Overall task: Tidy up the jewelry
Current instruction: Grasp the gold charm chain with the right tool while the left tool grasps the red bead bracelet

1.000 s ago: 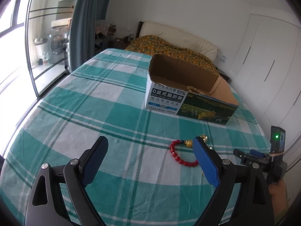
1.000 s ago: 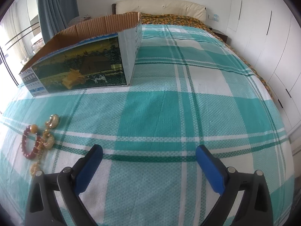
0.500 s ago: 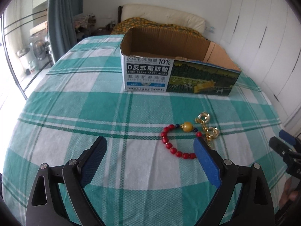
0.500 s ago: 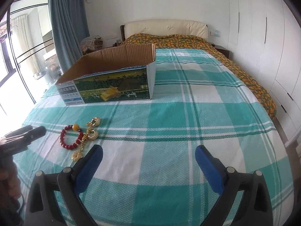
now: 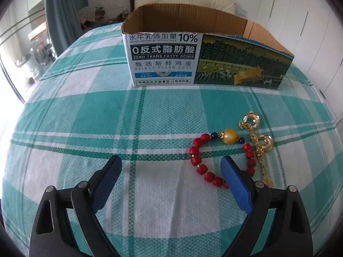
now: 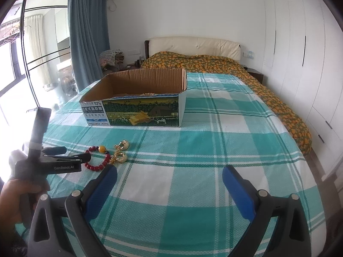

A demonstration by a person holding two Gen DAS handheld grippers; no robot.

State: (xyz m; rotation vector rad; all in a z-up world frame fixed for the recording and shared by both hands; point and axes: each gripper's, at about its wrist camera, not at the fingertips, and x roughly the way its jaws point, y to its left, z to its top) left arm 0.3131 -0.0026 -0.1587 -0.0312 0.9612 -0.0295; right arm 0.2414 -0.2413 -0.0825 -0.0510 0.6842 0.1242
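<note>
The cardboard box [image 5: 205, 64] stands on the checked bedspread [image 5: 85, 117], open side up, with the pillows and headboard [image 6: 193, 46] behind it and the wardrobe [image 6: 300, 53] off to its right. In front of the box lie the bead bracelet [image 5: 199, 160] and, touching its right side, the chain with rings [image 5: 260, 147]. The left gripper [image 5: 171, 167] hangs just before the bracelet, its right finger [image 5: 233, 182] over the bracelet's near edge, and the right gripper [image 6: 169, 177] hangs right of the jewelry, nearer the foot of the bed.
</note>
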